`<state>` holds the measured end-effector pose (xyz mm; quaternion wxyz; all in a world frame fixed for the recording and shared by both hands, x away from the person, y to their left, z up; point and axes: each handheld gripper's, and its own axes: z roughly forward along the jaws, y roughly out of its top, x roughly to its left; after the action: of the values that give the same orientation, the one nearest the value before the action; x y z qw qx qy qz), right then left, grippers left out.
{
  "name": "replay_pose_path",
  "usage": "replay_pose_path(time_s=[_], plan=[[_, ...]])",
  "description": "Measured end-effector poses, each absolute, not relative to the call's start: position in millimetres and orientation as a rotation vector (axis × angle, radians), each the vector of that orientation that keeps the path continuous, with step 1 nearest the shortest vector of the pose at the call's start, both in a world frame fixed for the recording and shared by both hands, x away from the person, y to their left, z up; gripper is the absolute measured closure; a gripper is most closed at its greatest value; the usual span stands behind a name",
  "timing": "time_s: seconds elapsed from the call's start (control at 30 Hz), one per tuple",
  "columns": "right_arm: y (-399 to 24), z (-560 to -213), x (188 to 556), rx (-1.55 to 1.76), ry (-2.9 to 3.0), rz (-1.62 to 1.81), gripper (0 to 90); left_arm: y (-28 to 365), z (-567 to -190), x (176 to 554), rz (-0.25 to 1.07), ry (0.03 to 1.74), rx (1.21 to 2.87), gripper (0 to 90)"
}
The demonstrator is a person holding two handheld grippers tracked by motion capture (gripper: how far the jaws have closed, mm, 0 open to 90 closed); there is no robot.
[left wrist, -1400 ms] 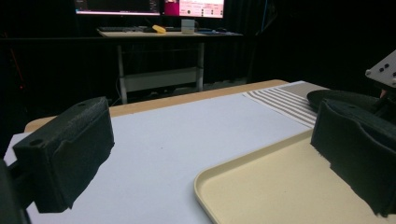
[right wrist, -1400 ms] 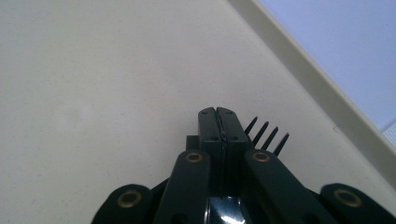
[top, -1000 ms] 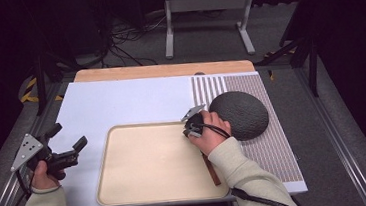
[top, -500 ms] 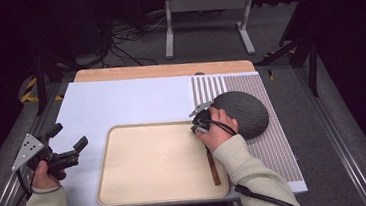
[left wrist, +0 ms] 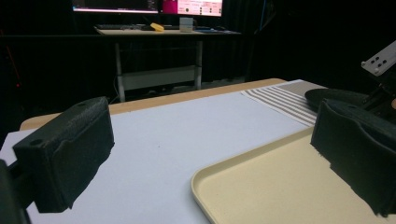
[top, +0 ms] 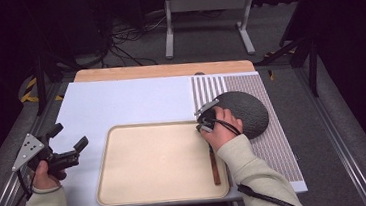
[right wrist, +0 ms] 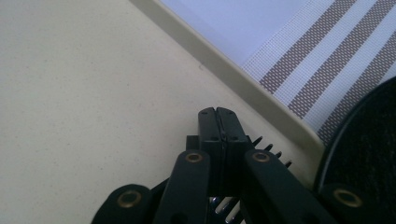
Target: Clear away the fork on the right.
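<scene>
Fork (top: pixel 215 168): lies flat inside the tray (top: pixel 151 161), along its right edge, brown handle toward the near right corner, tines (right wrist: pixel 273 150) toward the far right corner.

Right gripper (top: pixel 203 128): hangs directly over the tine end, pointing down at the tray's far right corner. Jaws clenched pad against pad in the right gripper view (right wrist: pixel 217 112), with nothing between them. Tines peek out just beside and below the tips; cannot tell whether touching.

Dark round plate (top: pixel 242 113): rests just past the tray's right edge on the striped mat (top: pixel 275 150), at the table's right side, bare.

Left gripper (top: pixel 70 135): held off the tray's left edge, near the table's left edge, above the white sheet (top: pixel 121 103). Jaws released and wide apart, empty (left wrist: pixel 210 140).

Progress, as a judgement: early. Fork not yet grasped, nothing lifted, nothing set on the plate. Left to do: open the right jaws, close them on the fork, lift it out of the tray, probably toward the plate or mat.
</scene>
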<state>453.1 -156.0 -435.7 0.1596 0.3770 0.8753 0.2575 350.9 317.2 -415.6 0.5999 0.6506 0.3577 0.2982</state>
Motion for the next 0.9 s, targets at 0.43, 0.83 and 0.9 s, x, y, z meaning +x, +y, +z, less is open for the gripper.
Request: replay_pose_path(time_s=[0.43,0.83,0.9], plan=[[-161,-430,452,1.085,2.482,0.785,88.7,317,-416,351,0.688,0.834,1.509,0.0],[-163,-389,432,0.976,2.414,1.079,37.9,317,-414,350,0.691,0.833,1.503,0.0],[-163,-383,427,0.941,2.416,1.095,29.3,317,-415,349,0.693,0.834,1.502,0.0]])
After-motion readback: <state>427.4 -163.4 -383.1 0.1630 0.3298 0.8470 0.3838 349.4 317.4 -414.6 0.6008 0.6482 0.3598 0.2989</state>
